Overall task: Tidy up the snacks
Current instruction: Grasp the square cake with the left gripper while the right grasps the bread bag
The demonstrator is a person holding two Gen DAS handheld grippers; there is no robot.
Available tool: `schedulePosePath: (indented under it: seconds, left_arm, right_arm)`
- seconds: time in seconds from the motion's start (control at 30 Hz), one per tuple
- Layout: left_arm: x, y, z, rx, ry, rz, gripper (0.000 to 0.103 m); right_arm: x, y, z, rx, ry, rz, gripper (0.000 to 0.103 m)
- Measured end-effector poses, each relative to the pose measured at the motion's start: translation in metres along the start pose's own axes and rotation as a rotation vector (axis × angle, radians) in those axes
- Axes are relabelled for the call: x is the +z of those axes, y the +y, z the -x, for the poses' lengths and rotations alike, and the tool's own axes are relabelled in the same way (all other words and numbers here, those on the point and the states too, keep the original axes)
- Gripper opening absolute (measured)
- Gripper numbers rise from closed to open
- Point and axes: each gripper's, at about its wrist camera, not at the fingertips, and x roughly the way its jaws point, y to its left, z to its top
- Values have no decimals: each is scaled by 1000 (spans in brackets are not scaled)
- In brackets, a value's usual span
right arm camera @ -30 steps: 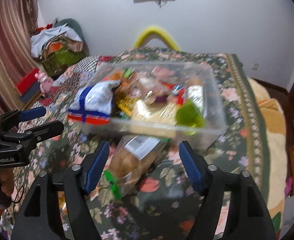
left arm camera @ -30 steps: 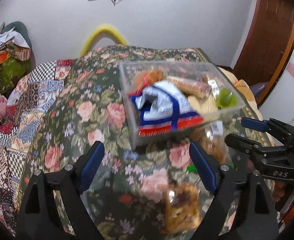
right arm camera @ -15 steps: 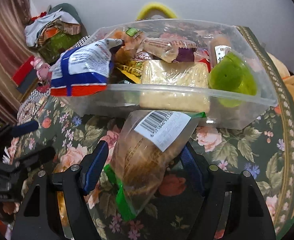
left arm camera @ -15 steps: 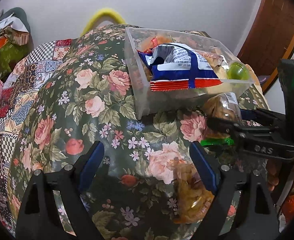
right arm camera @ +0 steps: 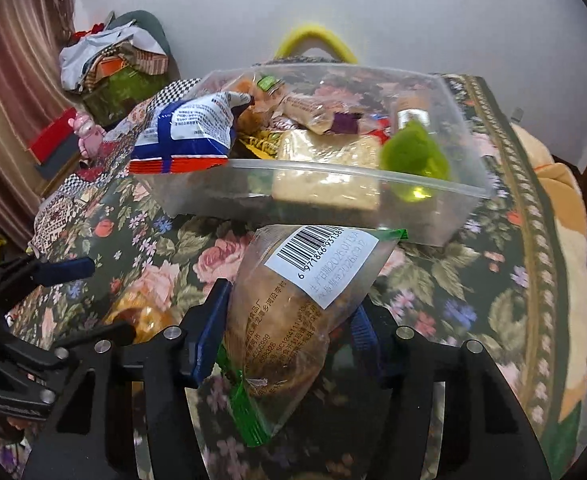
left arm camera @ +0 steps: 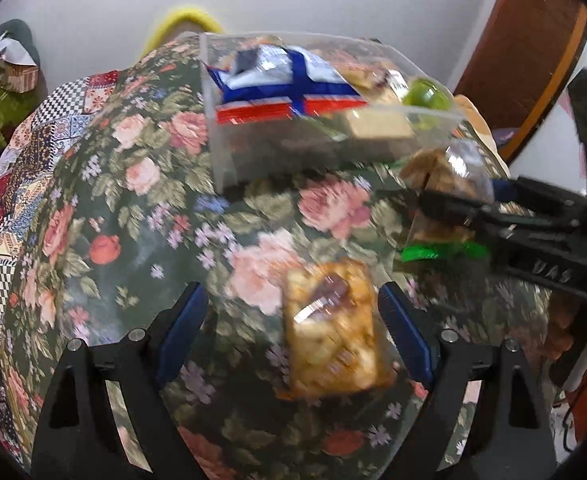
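Observation:
A clear plastic bin [right arm camera: 425, 190] [left arm camera: 229, 160] full of snacks stands on the floral cloth; a blue, white and red bag [left arm camera: 289, 88] [right arm camera: 189, 136] lies over its near left rim. My right gripper [right arm camera: 289, 332] is shut on a clear bread bag with a barcode label [right arm camera: 293, 320], lifted just in front of the bin; it also shows in the left wrist view [left arm camera: 441, 184]. My left gripper [left arm camera: 293, 336] is open, its fingers either side of a golden pastry packet [left arm camera: 333, 340] lying on the cloth.
The table is covered by a floral cloth [left arm camera: 133, 220] with a patchwork cloth [left arm camera: 25, 160] to the left. A green round snack [right arm camera: 413, 156] sits in the bin's right end. A wooden door [left arm camera: 525, 52] is at the right, clutter [right arm camera: 113, 64] at the far left.
My right gripper has closed on the bread bag and raised it off the cloth. My left gripper has moved forward so the pastry packet now lies between its fingers.

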Motion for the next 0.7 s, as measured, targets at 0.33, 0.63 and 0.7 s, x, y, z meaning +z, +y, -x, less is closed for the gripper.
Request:
schedulePosePath:
  seconds: [0.33, 0.63, 0.7]
  left_arm:
    - [-21, -7, -12, -17, 55, 7, 51]
    - [-14, -7, 8, -26, 4, 26, 45]
    - [-8, -9, 17, -28, -24, 22, 44]
  right_arm:
    - [-14, -7, 27, -10, -30, -20, 54]
    - [-15, -10, 41, -8, -62, -38, 54]
    - [-11, -11, 46, -9, -77, -38, 54]
